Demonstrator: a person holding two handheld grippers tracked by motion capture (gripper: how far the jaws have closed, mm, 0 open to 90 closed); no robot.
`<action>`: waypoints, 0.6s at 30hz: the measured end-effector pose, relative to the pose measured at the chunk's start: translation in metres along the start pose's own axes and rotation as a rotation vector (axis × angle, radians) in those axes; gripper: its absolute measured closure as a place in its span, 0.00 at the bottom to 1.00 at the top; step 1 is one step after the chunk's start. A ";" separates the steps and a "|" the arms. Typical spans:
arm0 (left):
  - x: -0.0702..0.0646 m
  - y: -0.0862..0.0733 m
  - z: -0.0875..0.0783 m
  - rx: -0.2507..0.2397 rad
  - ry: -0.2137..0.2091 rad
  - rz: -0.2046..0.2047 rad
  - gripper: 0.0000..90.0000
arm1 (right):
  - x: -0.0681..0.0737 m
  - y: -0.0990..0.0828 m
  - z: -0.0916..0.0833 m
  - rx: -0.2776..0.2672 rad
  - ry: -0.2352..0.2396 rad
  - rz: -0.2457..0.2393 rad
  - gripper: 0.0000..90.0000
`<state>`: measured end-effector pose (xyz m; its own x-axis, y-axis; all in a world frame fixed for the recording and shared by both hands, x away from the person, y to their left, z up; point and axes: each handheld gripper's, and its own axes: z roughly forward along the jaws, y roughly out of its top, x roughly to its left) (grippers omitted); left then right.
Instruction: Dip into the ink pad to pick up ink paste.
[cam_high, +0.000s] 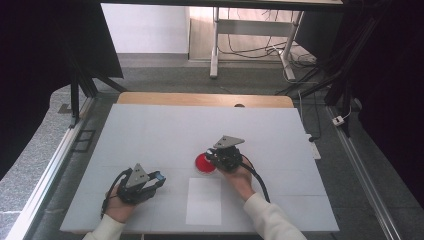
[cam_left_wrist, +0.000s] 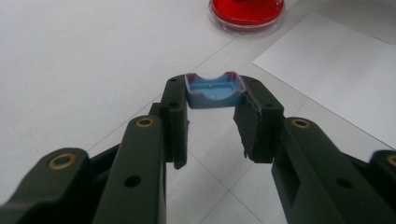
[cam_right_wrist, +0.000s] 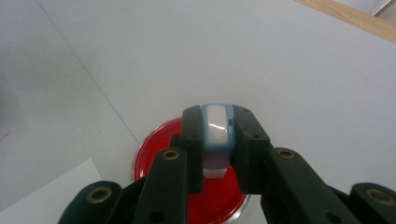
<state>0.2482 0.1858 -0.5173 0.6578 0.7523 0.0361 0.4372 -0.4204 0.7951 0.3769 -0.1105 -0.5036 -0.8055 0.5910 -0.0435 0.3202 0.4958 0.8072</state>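
Blue stamp body (cam_right_wrist: 217, 135), white face, red pad (cam_right_wrist: 159, 154)

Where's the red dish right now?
In the high view the red dish sits on the white table right of centre, just beyond the white paper sheet, under the right gripper.

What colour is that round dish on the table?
Red: the round shallow dish has a clear rim, showing best in the left gripper view.
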 end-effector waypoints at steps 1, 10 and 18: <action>0.000 0.000 0.000 -0.001 0.000 -0.001 0.72 | -0.001 0.000 0.000 -0.005 0.008 0.013 0.84; 0.000 0.000 -0.001 -0.001 0.002 -0.001 0.72 | 0.001 0.004 -0.011 -0.050 0.003 0.003 0.84; 0.001 -0.001 0.000 0.003 0.008 -0.004 0.72 | -0.002 0.005 -0.016 -0.056 0.012 0.012 0.84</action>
<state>0.2485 0.1871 -0.5176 0.6511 0.7581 0.0380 0.4415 -0.4190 0.7934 0.3719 -0.1190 -0.4904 -0.8080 0.5886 -0.0263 0.3022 0.4522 0.8391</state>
